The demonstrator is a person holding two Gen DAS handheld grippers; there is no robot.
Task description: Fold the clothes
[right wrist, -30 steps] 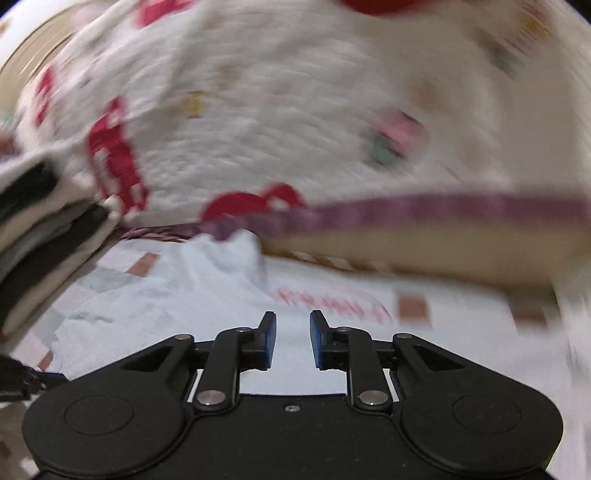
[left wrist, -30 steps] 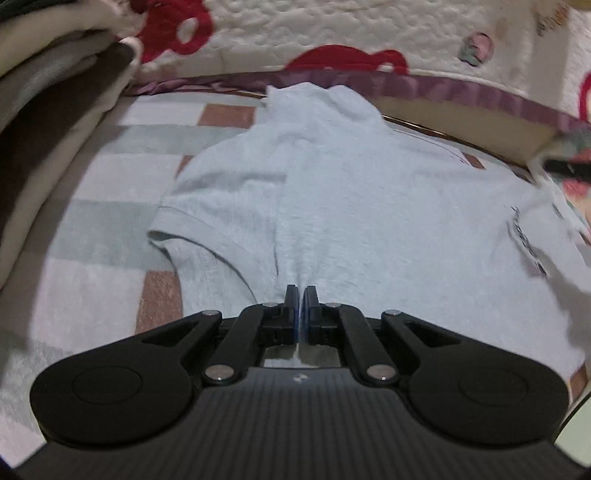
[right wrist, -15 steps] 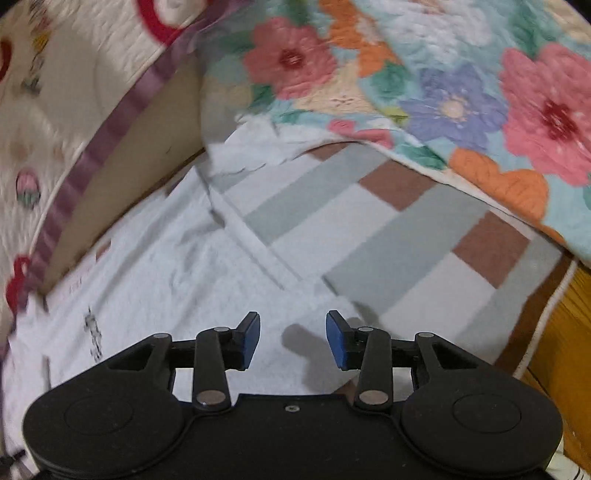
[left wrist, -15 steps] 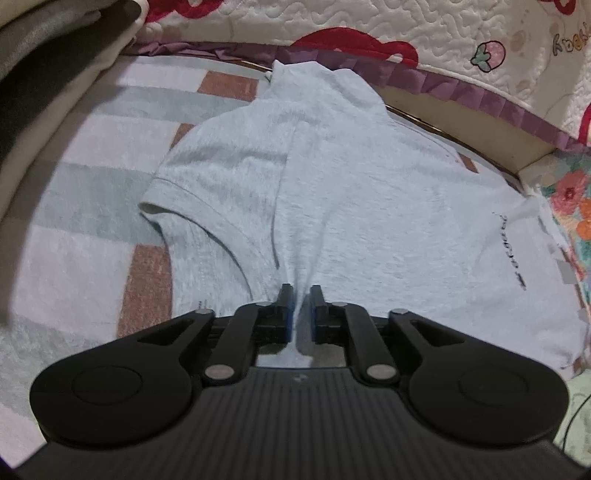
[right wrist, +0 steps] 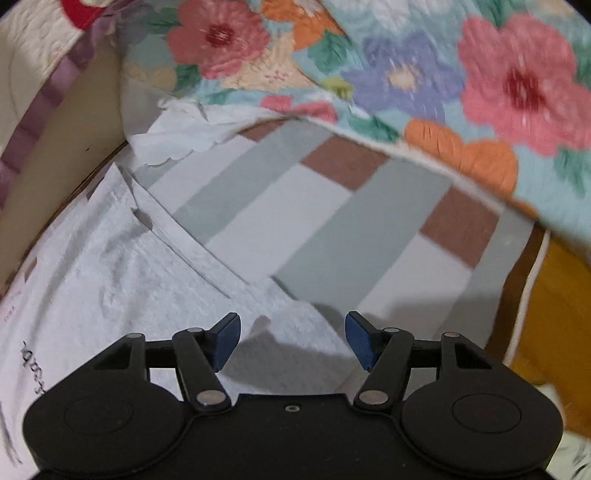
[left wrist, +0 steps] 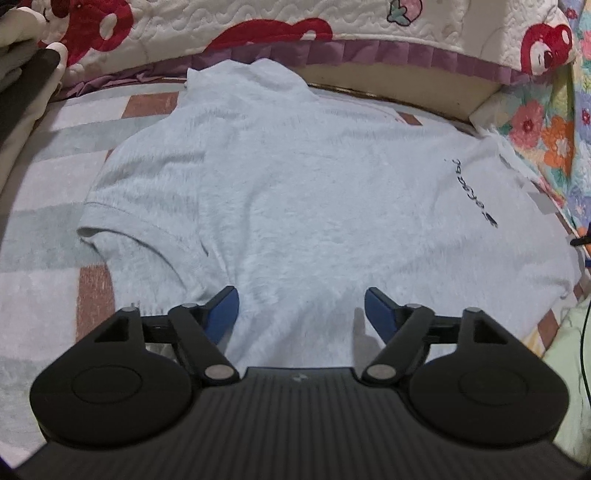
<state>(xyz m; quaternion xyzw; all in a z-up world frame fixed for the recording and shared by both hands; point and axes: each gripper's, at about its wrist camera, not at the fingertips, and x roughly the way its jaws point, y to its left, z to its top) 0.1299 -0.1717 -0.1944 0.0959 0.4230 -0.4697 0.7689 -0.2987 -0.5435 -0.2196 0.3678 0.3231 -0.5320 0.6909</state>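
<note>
Left gripper (left wrist: 301,308): jaws spread wide, nothing between them, hovering over the near edge of the light grey T-shirt (left wrist: 314,192). Blue pads (left wrist: 221,314) sit apart over the fabric.

T-shirt is the landmark: spread mostly flat on the checked rug (left wrist: 44,236) of grey, white and brown blocks, with one short sleeve (left wrist: 140,221) folded in over the body, just ahead-left of the left gripper. Small dark script print (left wrist: 469,192) on the shirt, toward its right side. Beyond the shirt: a quilted cover with red prints (left wrist: 295,33). Right of the shirt: a floral quilt (left wrist: 546,136). Left of it, a stack of folded fabric (left wrist: 22,92).

Right gripper (right wrist: 291,338): jaws also wide apart, empty, above the shirt's edge (right wrist: 288,332) where it meets the bare rug (right wrist: 332,221). Floral quilt (right wrist: 406,62) lies past the rug. Right view slightly motion-blurred.
</note>
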